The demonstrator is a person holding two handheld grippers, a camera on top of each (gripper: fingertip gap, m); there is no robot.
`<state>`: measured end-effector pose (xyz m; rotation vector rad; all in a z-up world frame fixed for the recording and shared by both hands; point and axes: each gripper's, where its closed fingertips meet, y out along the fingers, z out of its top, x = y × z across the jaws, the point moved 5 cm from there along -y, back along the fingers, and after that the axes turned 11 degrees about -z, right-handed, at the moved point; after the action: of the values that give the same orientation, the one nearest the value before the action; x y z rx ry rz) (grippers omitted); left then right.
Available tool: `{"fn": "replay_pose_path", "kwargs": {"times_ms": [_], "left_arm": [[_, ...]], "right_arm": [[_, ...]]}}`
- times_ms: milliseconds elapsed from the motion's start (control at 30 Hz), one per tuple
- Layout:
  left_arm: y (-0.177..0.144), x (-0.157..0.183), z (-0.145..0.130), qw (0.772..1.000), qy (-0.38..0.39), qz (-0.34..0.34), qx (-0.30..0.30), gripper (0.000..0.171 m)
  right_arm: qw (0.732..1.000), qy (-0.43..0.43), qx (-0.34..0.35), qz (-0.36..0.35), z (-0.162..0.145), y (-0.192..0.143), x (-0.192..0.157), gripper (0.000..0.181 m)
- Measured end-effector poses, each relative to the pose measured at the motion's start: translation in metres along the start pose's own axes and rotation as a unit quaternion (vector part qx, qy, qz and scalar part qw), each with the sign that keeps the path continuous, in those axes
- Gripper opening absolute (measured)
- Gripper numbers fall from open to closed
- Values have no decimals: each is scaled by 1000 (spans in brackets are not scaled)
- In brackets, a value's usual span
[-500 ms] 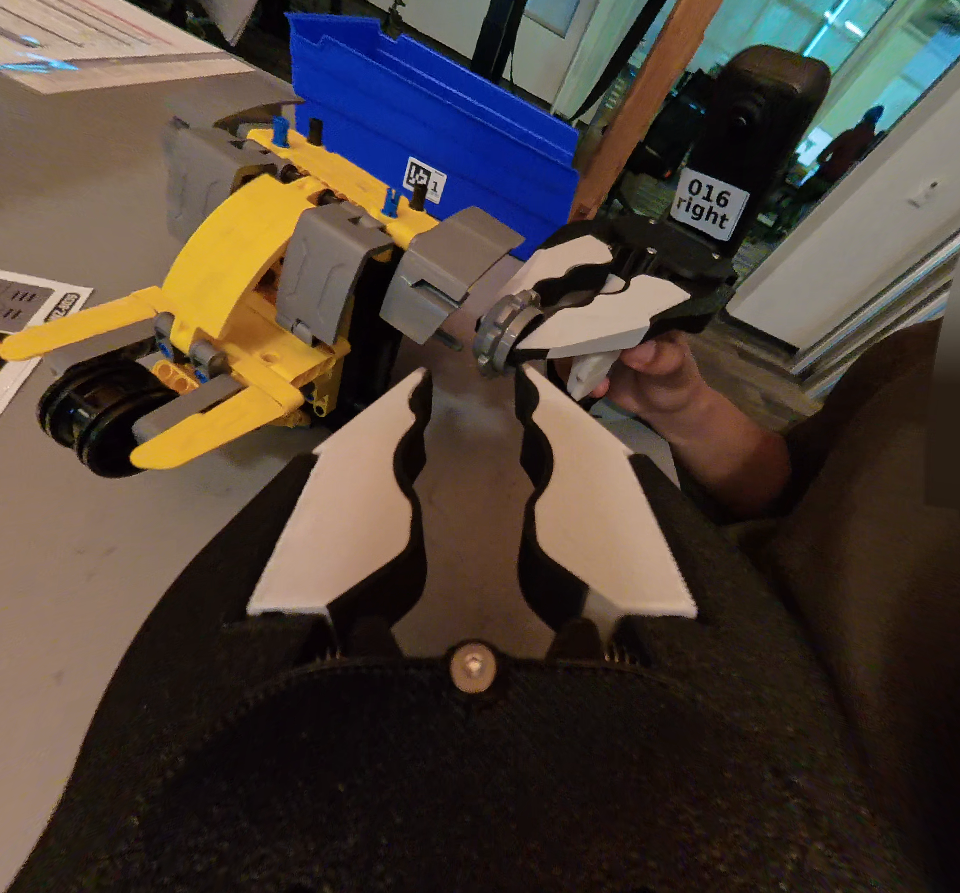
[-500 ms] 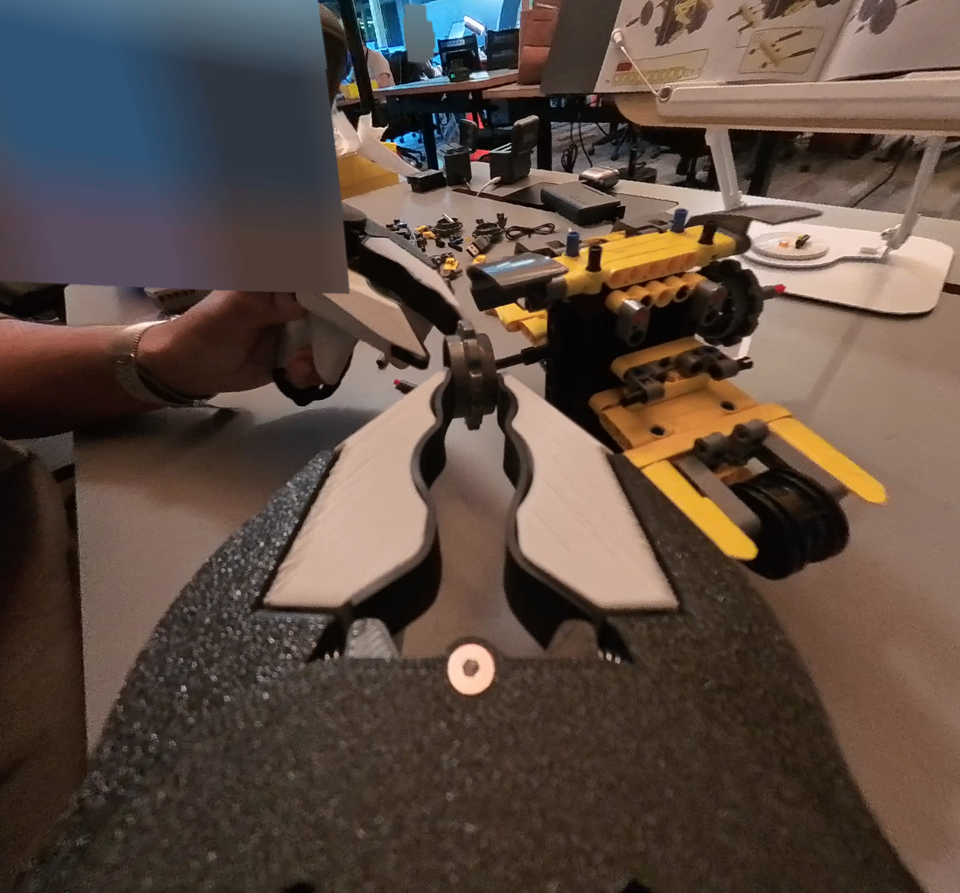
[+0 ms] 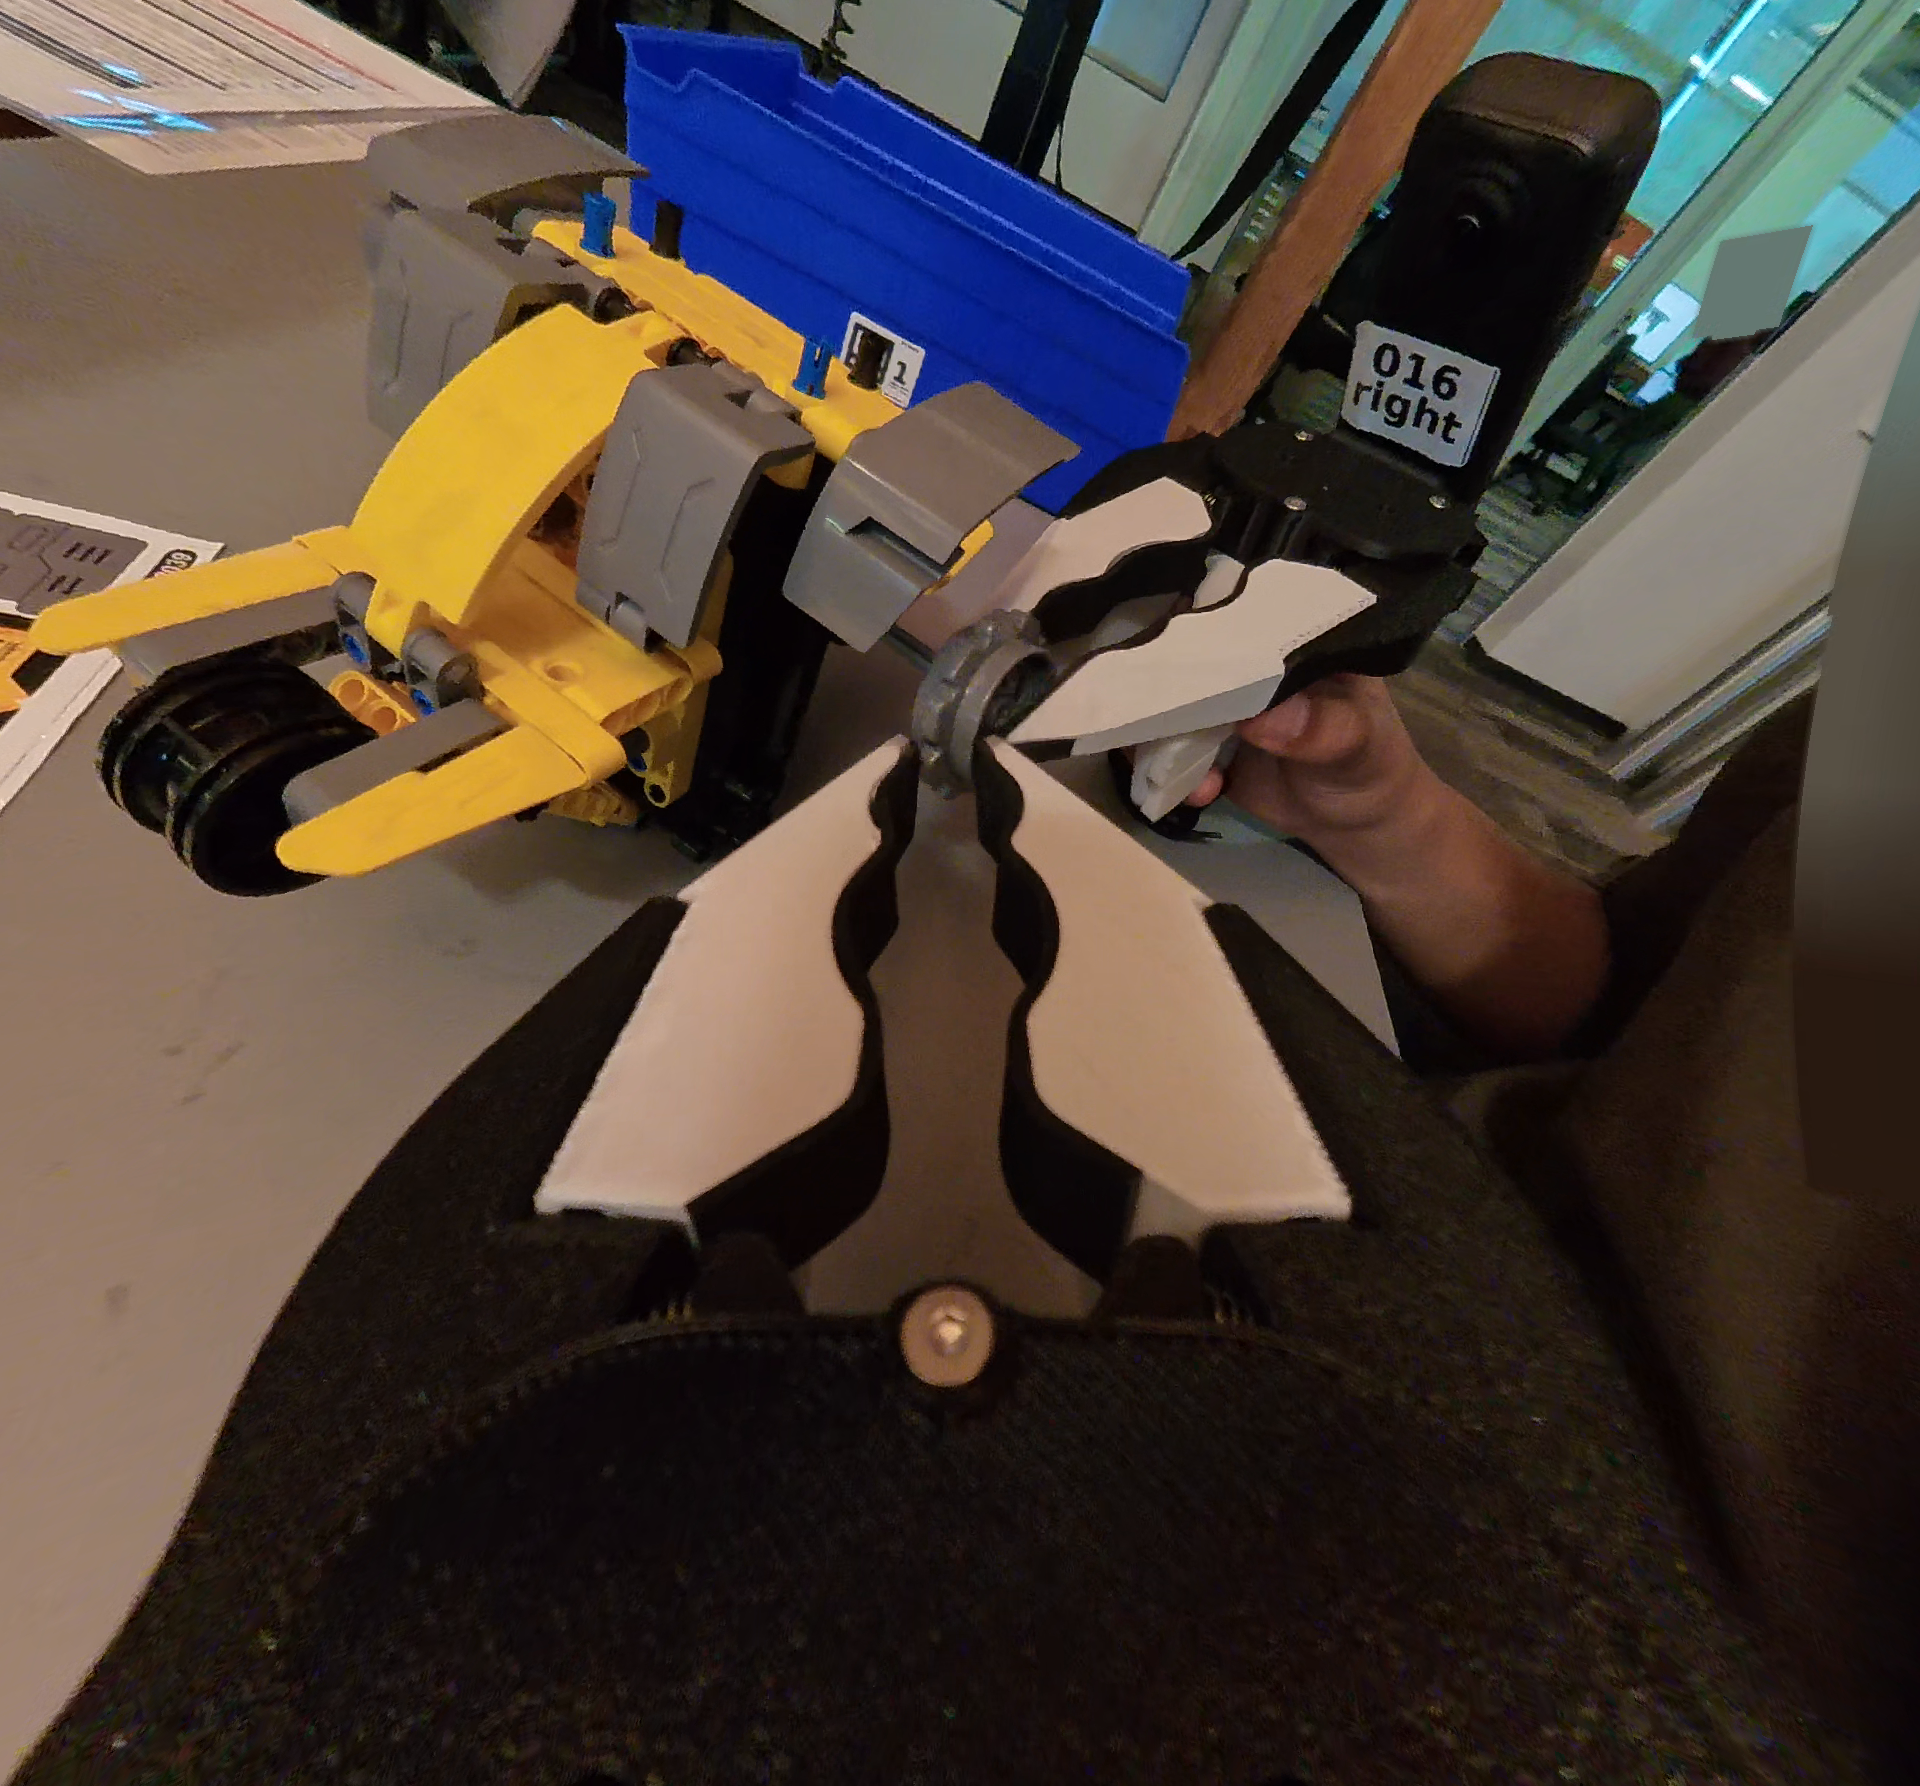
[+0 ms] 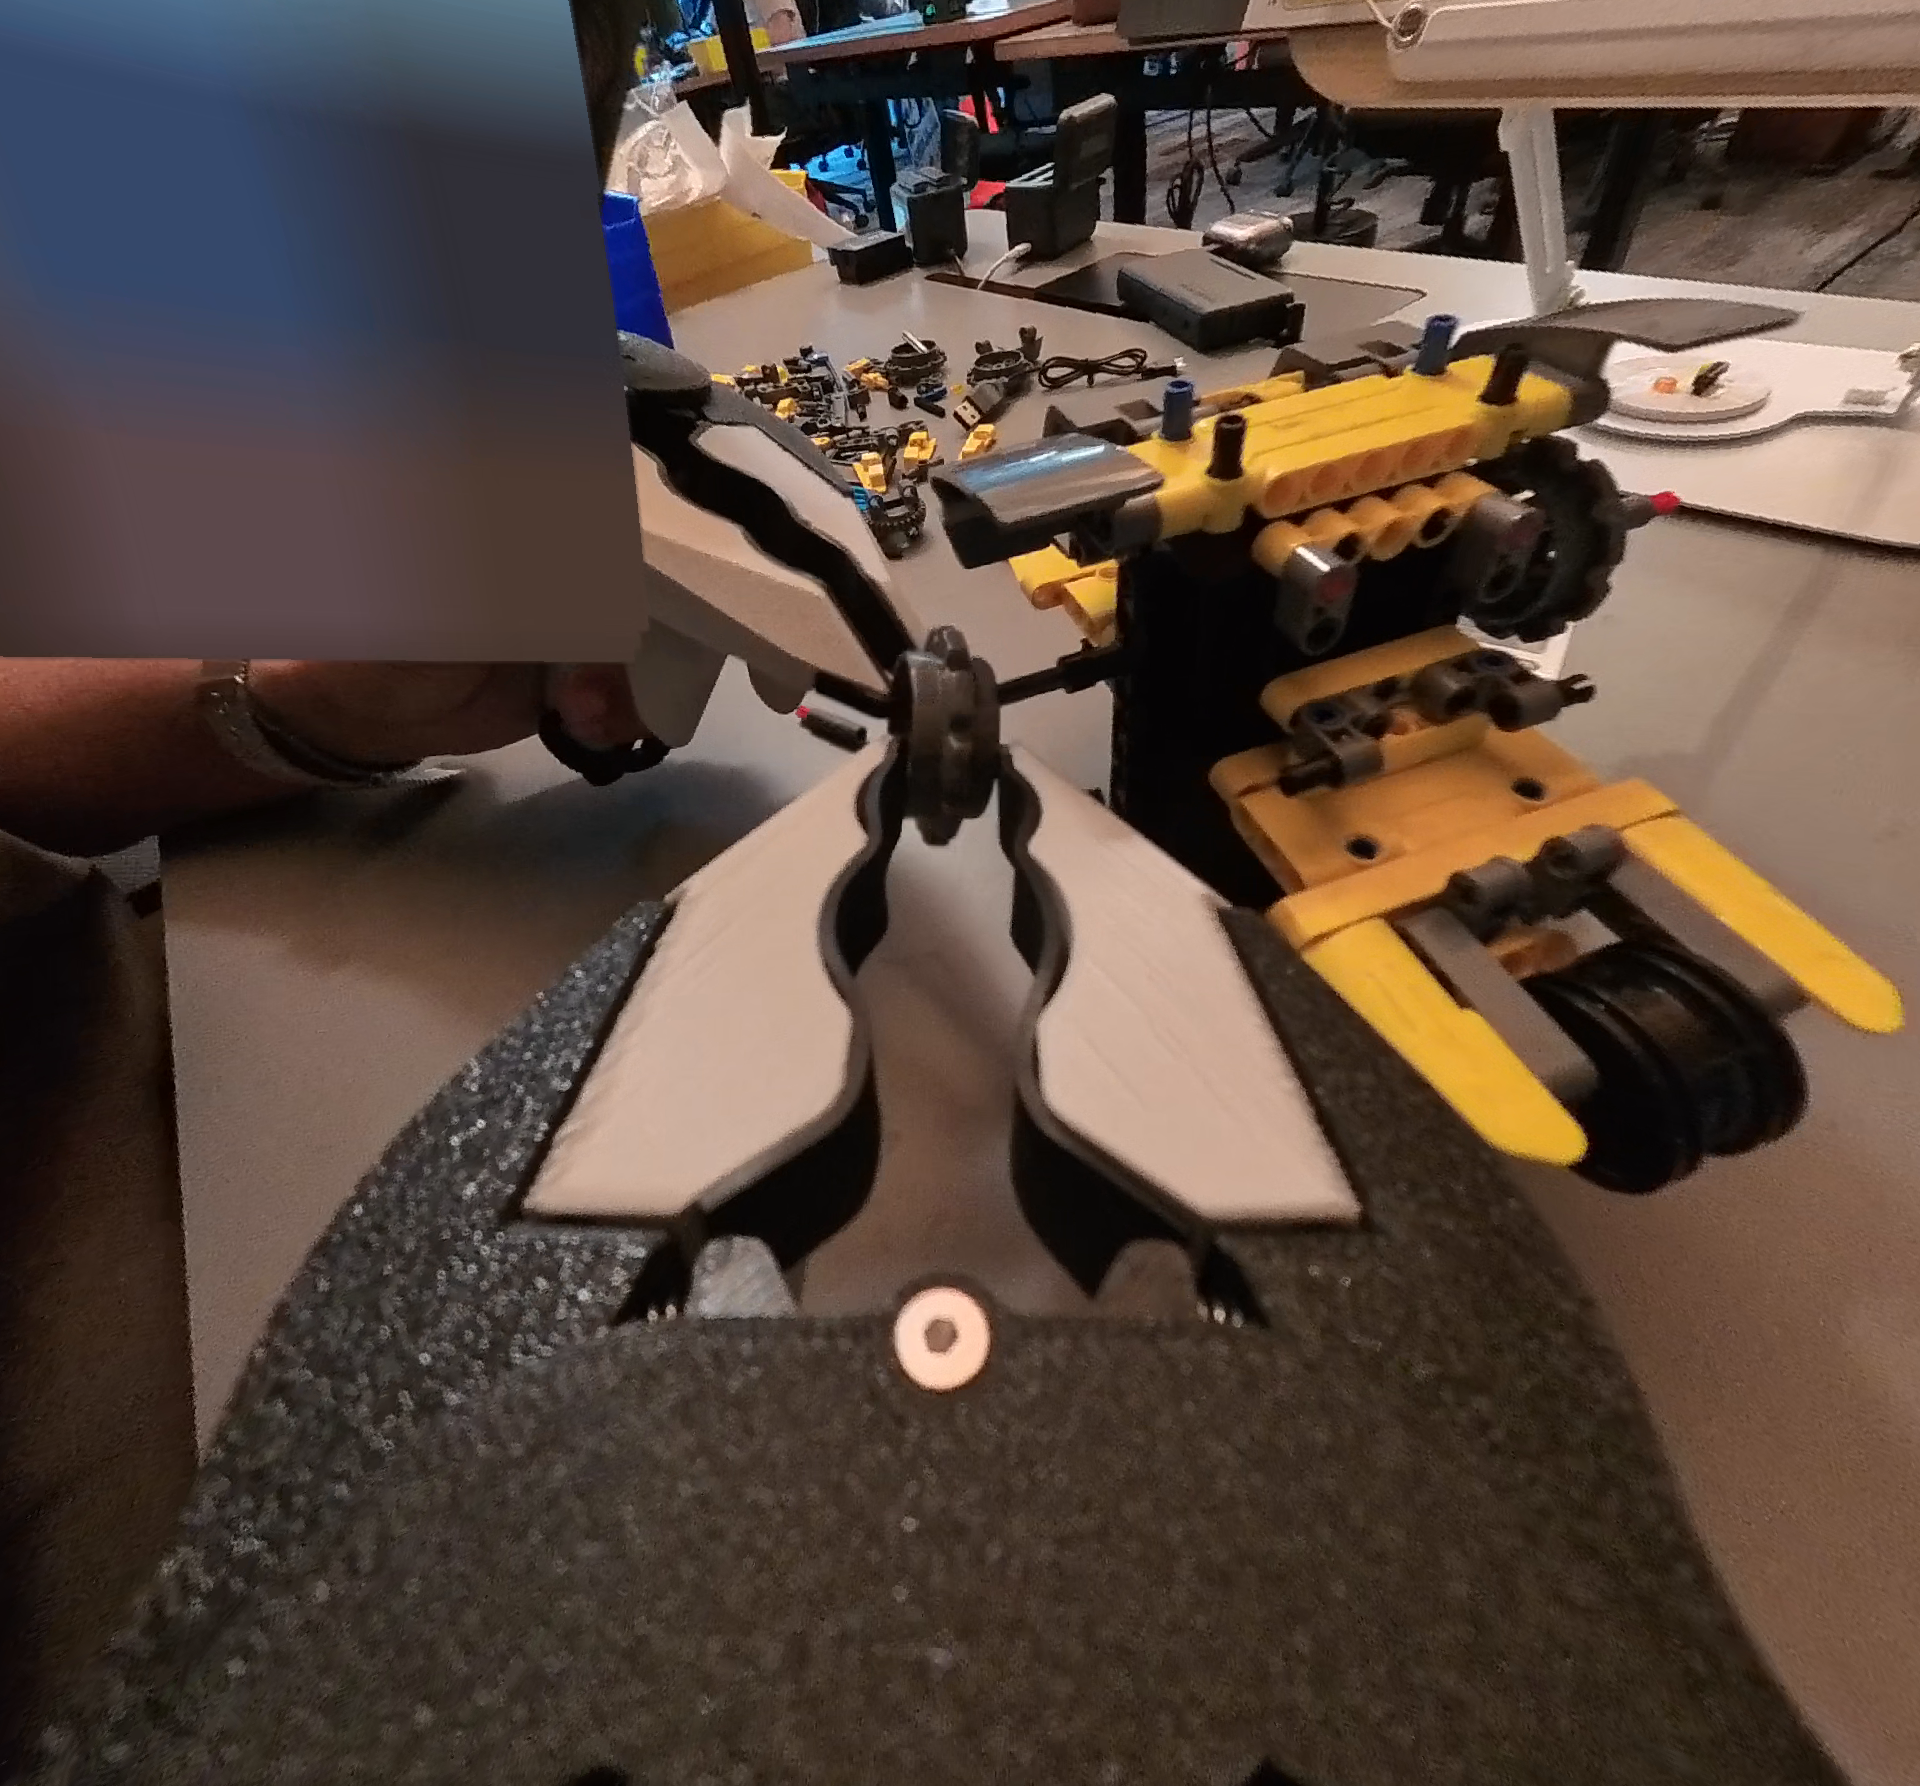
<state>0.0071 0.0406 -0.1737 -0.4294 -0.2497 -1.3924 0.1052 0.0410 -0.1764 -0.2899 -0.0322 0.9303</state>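
Closely, left wrist view: left gripper (image 3: 951, 762) narrowed at near rim of grey gear (image 3: 971, 692), grip impossible to tell; yellow model (image 3: 499, 489) far left. Right wrist view: right gripper (image 4: 945, 775) clamping grey gear on black axle (image 4: 1049, 676), model just right.

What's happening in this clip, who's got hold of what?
A person holds a gripper in each hand at a grey table. The right gripper is shut on a small grey gear that sits on a thin black axle sticking out of a yellow and grey toy vehicle. The left gripper has its tips at that same gear, nearly closed. Loose parts lie farther back.
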Motion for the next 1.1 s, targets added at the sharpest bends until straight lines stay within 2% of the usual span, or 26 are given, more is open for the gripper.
{"fn": "replay_pose_path", "kwargs": {"times_ms": [367, 633, 933, 1100], "left_arm": [[-2, -4, 4, 1000, 11, 16, 23, 8], [1, -5, 3, 999, 20, 17, 20, 8], [7, -1, -1, 999, 35, 11, -1, 17], [7, 0, -1, 999, 39, 15, 0, 13]], "right_arm": [[999, 22, 34, -4, 5, -8, 6, 14], [999, 29, 38, -3, 5, -10, 8, 14], [998, 36, 42, -22, 6, -13, 14, 11], [998, 36, 44, -22, 6, -13, 14, 11]]}}
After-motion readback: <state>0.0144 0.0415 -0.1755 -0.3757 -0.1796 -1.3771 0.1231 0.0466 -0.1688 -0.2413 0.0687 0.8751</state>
